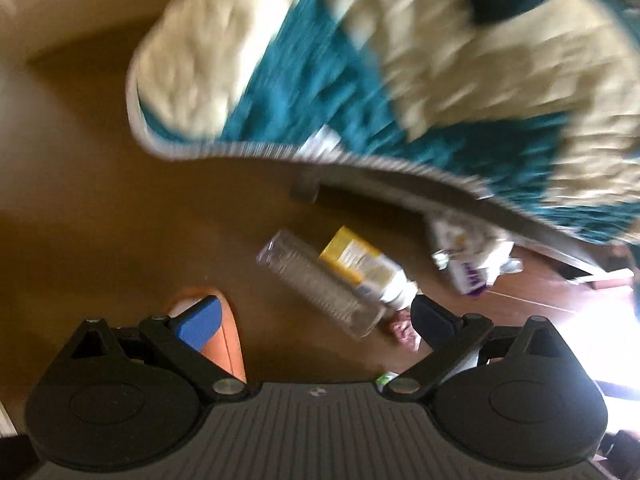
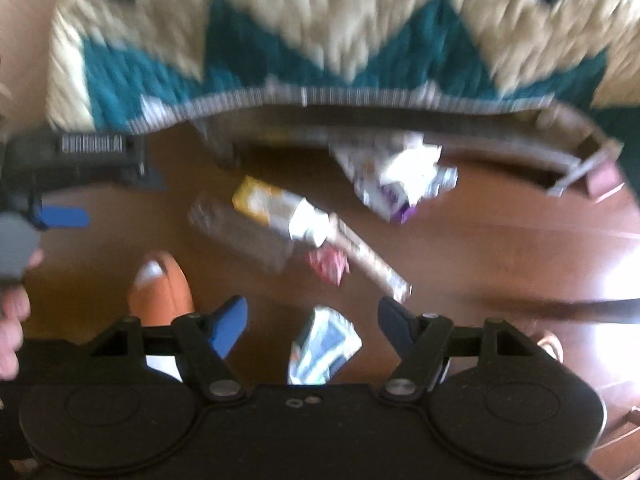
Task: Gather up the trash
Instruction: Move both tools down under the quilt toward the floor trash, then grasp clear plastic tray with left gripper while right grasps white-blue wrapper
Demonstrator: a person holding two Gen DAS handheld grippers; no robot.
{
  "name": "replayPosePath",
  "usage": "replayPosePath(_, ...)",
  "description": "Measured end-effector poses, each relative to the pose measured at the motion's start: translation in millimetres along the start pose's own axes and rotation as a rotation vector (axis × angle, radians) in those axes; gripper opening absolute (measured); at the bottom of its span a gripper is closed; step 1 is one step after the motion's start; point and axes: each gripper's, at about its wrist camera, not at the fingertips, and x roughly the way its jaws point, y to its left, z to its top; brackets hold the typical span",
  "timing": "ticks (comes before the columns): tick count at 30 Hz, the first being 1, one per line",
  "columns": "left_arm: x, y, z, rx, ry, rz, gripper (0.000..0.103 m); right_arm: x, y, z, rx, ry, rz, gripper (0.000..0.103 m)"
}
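Trash lies on a brown wooden floor (image 1: 120, 240). A clear plastic bottle (image 1: 320, 284) lies next to a yellow and white carton (image 1: 360, 264); both also show in the right wrist view, the bottle (image 2: 244, 236) and the carton (image 2: 272, 208). A crumpled white and purple wrapper (image 1: 468, 260) (image 2: 396, 176) lies near the rug edge. A small red wrapper (image 2: 326, 266) and a blue-white packet (image 2: 324, 344) lie closer. My left gripper (image 1: 316, 320) is open above the bottle. My right gripper (image 2: 312, 320) is open above the packet. Both frames are blurred.
A teal and cream rug (image 1: 360, 60) (image 2: 320, 40) fills the far side, its edge lifted over a dark frame (image 2: 400, 120). An orange shoe (image 1: 224, 340) (image 2: 160, 292) stands at the lower left. The left gripper (image 2: 60, 184) shows in the right wrist view.
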Motion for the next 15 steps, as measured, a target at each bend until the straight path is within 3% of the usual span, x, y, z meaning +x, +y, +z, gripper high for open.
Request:
replayPosePath(7, 83.7, 34.5, 7.8, -0.292, 0.117, -0.011, 0.101, 76.1, 8.6, -15.0, -0.038, 0.152, 0.019, 0.071)
replayPosePath(12, 124.7, 56.3, 16.7, -0.499, 0.111, -0.037, 0.101, 119.2, 12.8, -20.1, -0.025, 0.241, 0.075, 0.07)
replayPosePath(15, 148.7, 60.8, 24.0, -0.537, 0.127, -0.015, 0.101, 143.8, 15.2, -22.8, -0.015, 0.289, 0.063, 0.07)
